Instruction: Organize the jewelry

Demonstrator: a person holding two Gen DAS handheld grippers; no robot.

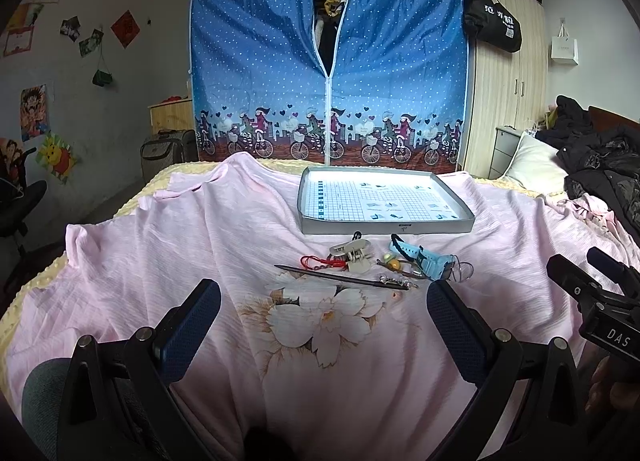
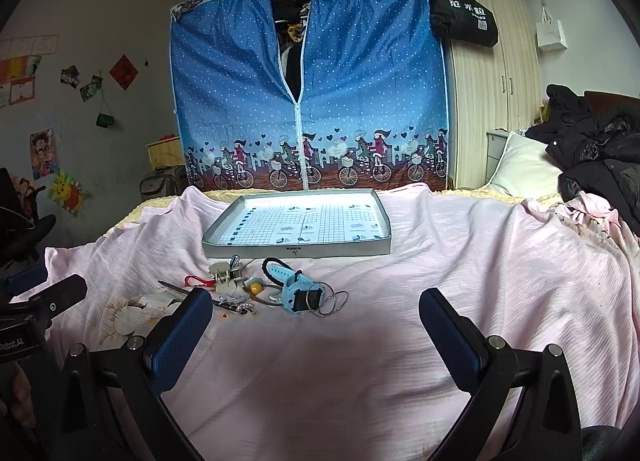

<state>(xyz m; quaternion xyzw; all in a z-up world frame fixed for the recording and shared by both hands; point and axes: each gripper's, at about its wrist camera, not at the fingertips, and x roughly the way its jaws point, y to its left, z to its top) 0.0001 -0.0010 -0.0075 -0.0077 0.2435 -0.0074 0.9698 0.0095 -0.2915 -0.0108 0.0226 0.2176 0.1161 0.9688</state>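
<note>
A small pile of jewelry lies on the pink bedsheet in front of a shallow grey tray [image 1: 386, 227] [image 2: 296, 249]. It holds a light-blue watch [image 1: 424, 259] [image 2: 298, 293], a beige hair claw [image 1: 352, 255] [image 2: 224, 273], a red cord [image 1: 318, 262] [image 2: 198, 281], a dark hair stick [image 1: 344, 279] with a sparkly end, yellow and green beads [image 1: 392, 261] [image 2: 255, 285] and thin metal hoops [image 2: 330, 303]. My left gripper [image 1: 324, 301] hovers open just short of the pile. My right gripper [image 2: 316, 311] is open too, with the pile off its left finger.
A blue zip-up fabric wardrobe [image 1: 326, 61] stands behind the bed, a wooden wardrobe [image 1: 508, 73] beside it. Dark coats [image 2: 596, 149] and a pillow [image 2: 524, 167] are heaped at the right. The right gripper's body [image 1: 592, 301] shows at the left view's right edge.
</note>
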